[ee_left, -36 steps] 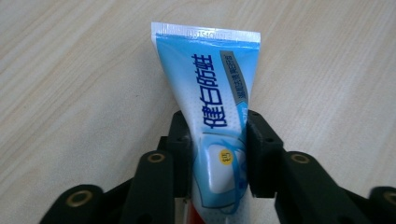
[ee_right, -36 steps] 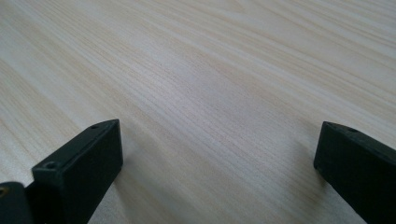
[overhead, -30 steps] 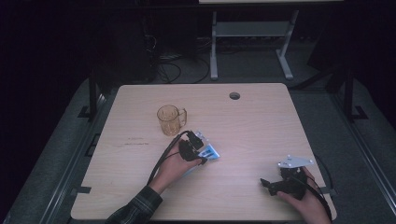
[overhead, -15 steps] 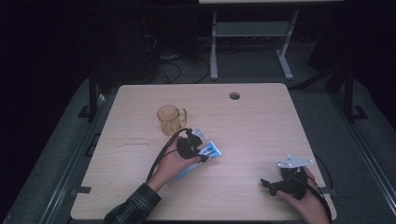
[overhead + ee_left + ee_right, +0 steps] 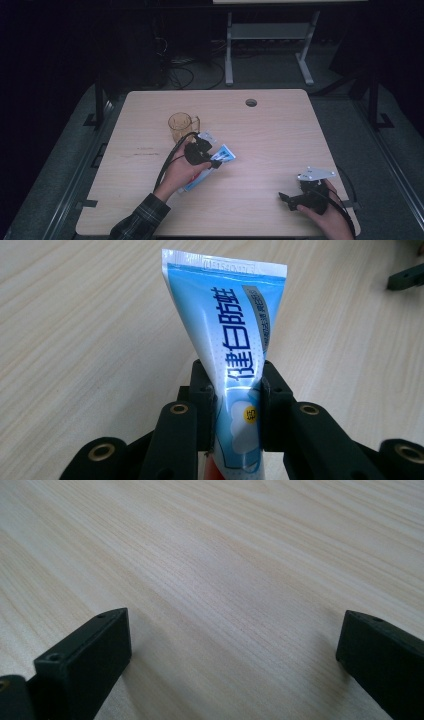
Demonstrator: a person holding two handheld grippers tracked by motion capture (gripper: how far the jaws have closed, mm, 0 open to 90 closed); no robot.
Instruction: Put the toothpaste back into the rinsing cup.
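Gripping toothpaste tube (image 5: 235, 355), left tool (image 5: 235, 405)

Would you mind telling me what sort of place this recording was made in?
Probably a lab or workshop set up for recording, not a home. A bare wooden table with a cable hole stands on grey carpet in a dark room, with loose cables and a metal stand behind it.
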